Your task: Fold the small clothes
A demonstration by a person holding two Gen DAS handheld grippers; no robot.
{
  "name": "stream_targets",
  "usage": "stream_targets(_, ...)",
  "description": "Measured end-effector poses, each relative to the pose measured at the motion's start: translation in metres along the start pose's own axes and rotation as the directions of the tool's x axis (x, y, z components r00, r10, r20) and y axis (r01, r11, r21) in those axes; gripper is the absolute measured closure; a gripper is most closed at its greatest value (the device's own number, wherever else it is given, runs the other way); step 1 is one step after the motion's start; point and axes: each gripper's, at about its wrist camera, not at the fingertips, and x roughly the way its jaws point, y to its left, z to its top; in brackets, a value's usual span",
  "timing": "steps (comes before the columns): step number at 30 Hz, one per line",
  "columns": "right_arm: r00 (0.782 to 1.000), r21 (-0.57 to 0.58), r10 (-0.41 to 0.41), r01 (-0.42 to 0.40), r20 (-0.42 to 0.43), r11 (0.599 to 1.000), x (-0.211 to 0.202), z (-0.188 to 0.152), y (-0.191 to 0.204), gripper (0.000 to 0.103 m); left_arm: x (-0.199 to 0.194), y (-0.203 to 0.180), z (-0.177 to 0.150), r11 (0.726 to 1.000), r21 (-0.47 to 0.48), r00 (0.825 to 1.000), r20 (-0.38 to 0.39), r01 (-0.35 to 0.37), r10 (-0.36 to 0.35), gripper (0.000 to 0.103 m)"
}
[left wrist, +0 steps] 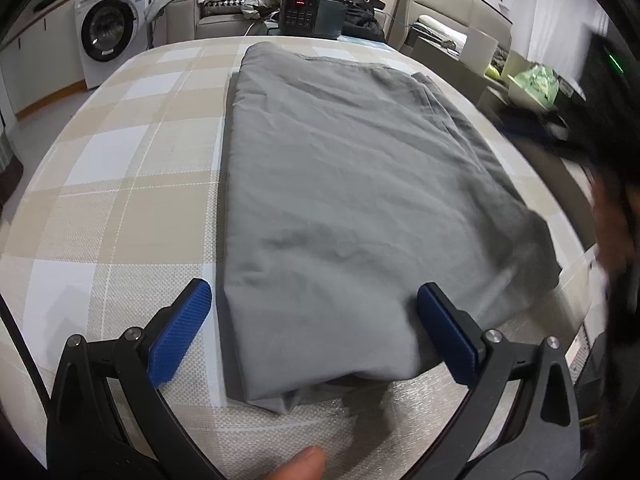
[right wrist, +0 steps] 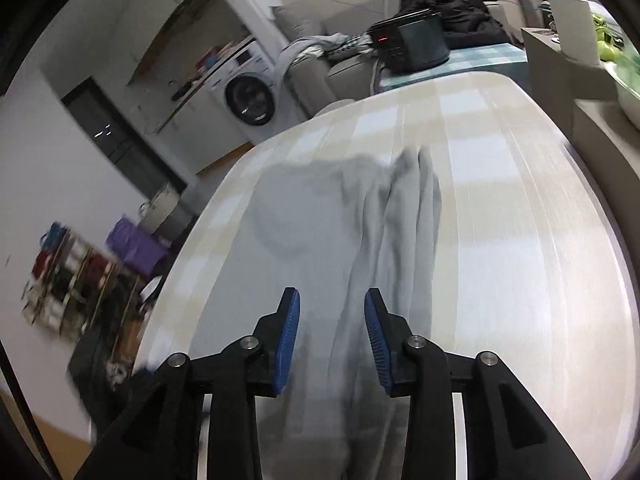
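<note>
A grey garment (left wrist: 340, 184) lies folded lengthwise on the checked beige-and-white table (left wrist: 120, 184). My left gripper (left wrist: 314, 292) is open wide over the garment's near end, its blue pads (left wrist: 182, 328) either side of the cloth, touching nothing. In the right wrist view the same garment (right wrist: 352, 232) is blurred by motion and runs away from me along the table (right wrist: 520, 216). My right gripper (right wrist: 332, 300) is open, its blue pads (right wrist: 290, 340) apart above the cloth, holding nothing.
A black appliance with red digits (left wrist: 310, 10) stands at the table's far end. A washing machine (left wrist: 110, 28) is at the left. A green bag and bowl (left wrist: 534, 84) sit at the right. The table's right edge drops off near the garment.
</note>
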Motion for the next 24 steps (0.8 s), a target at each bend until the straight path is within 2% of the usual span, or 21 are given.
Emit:
stream_targets(5, 0.996, 0.026, -0.084, 0.085, -0.033, 0.996, 0.050, 0.048, -0.016, 0.066, 0.002, -0.004, 0.000, 1.000, 0.019, 1.000, -0.006, -0.021, 0.021, 0.001)
stream_targets(8, 0.994, 0.072, -0.095, 0.099, -0.061, 0.992, 0.081, 0.069, -0.032, 0.066, 0.002, -0.003, 0.000, 1.000, 0.025, 1.000, 0.004, -0.016, 0.016, 0.001)
stream_targets(10, 0.994, 0.091, -0.089, 0.095, -0.066, 0.991, 0.092, 0.077, -0.041, 0.075, 0.003, -0.003, -0.001, 0.999, 0.033, 1.000, 0.011, -0.019, 0.019, 0.001)
stream_targets(11, 0.994, 0.080, -0.092, 0.097, -0.064, 0.992, 0.096, 0.080, -0.043, 0.089, 0.003, -0.003, -0.001, 0.999, 0.036, 1.000, 0.012, -0.020, 0.019, 0.001)
stream_targets(12, 0.994, 0.072, -0.091, 0.096, -0.066, 0.993, 0.098, 0.081, -0.042, 0.096, 0.004, -0.003, -0.001, 0.999, 0.038, 1.000, 0.014, -0.019, 0.019, 0.001)
stream_targets(13, 0.995, 0.060, -0.083, 0.087, -0.063, 0.994, 0.098, 0.082, -0.040, 0.098, 0.004, -0.003, 0.000, 0.999, 0.038, 1.000, 0.014, -0.017, 0.016, 0.001)
stream_targets(15, 0.998, 0.013, -0.069, 0.069, 0.001, 0.998, 0.086, 0.085, -0.032, 0.098, 0.004, -0.001, 0.000, 0.999, 0.032, 1.000, 0.012, -0.008, 0.008, 0.001)
stream_targets(17, 0.996, -0.036, -0.087, 0.088, 0.030, 0.995, 0.074, 0.084, -0.024, 0.098, 0.003, 0.002, 0.002, 1.000, 0.019, 1.000, 0.012, 0.008, -0.008, 0.001)
stream_targets(19, 0.991, -0.059, -0.133, 0.134, 0.020, 0.989, 0.078, 0.088, -0.024, 0.098, 0.003, 0.005, 0.002, 1.000, 0.010, 1.000, 0.015, 0.021, -0.021, 0.001)
stream_targets(21, 0.973, -0.079, -0.229, 0.226, -0.032, 0.971, 0.095, 0.090, -0.032, 0.093, 0.004, 0.005, 0.003, 1.000, 0.015, 1.000, 0.013, 0.021, -0.021, 0.001)
stream_targets(23, 0.975, -0.051, -0.209, 0.205, -0.071, 0.977, 0.101, 0.090, -0.040, 0.090, 0.004, 0.006, 0.003, 1.000, 0.016, 1.000, 0.012, 0.023, -0.023, 0.001)
stream_targets(24, 0.981, -0.019, -0.180, 0.179, -0.068, 0.984, 0.096, 0.088, -0.043, 0.085, 0.003, 0.007, 0.003, 1.000, 0.014, 1.000, 0.012, 0.024, -0.025, 0.001)
